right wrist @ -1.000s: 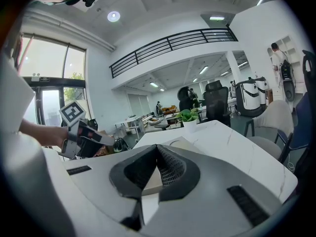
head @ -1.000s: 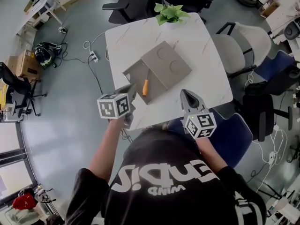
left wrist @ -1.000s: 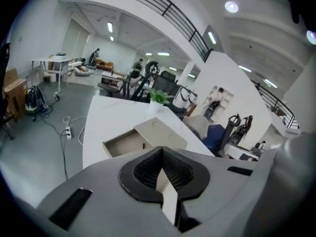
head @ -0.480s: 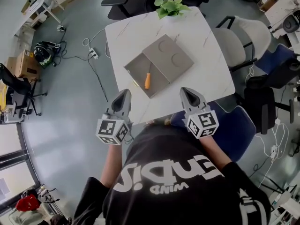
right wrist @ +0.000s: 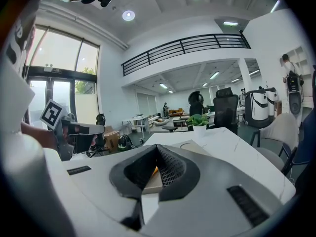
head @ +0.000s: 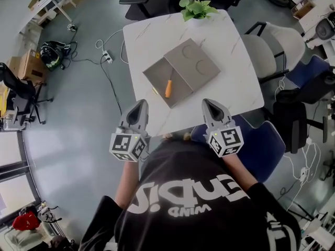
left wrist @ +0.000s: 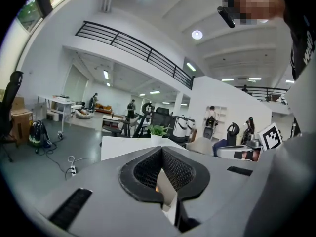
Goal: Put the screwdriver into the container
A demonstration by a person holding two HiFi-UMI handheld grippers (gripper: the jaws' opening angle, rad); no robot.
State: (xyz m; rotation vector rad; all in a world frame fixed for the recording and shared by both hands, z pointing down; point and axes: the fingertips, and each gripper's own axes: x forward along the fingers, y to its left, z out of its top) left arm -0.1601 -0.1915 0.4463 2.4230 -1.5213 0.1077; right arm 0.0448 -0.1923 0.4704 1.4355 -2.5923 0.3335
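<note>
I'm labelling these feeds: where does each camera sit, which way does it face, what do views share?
Head view: on the person's head, facing steeply down at table, container and screwdriver; arms, left gripper, right gripper show.
Left gripper view: on that gripper, along its shut jaws across the table; shirt at right.
Right gripper view: likewise; shirt at left.
Shared: all three see the potted plant.

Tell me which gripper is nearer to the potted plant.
Right. The right gripper is almost straight across the table from the potted plant; the left gripper is farther off to the side.
</note>
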